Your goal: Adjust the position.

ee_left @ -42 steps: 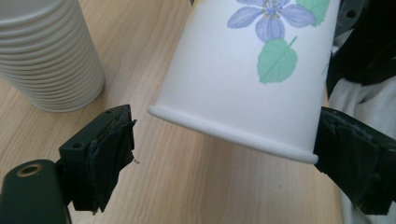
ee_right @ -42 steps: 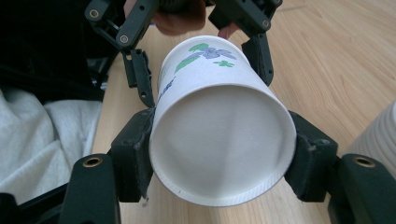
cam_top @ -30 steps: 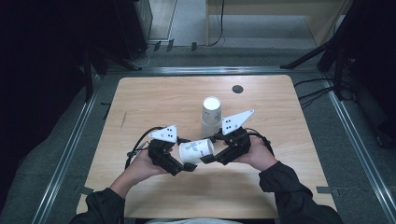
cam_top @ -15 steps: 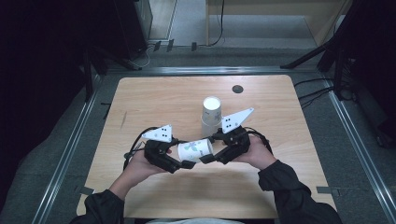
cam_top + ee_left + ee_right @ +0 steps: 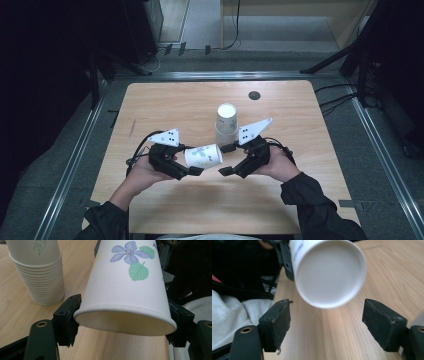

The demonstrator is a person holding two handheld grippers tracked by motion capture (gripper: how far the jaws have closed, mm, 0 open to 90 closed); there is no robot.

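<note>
Wooden table (image 5: 165, 107) carries a cup stack (image 5: 226, 124) at centre frame, unchanged from the earlier frames. Lower centre of the high view: one cup (image 5: 203, 155) lies on its side in the air between both grippers. Left gripper (image 5: 192, 171), whose jaws stood wide one second ago, is now clamped on the cup at its rim; both pads (image 5: 71, 312) press the wall. Right gripper (image 5: 225, 160), earlier closed at the cup's base, has just been opening: its jaws stand apart, clear of the cup base (image 5: 329, 275), holding nothing.
</note>
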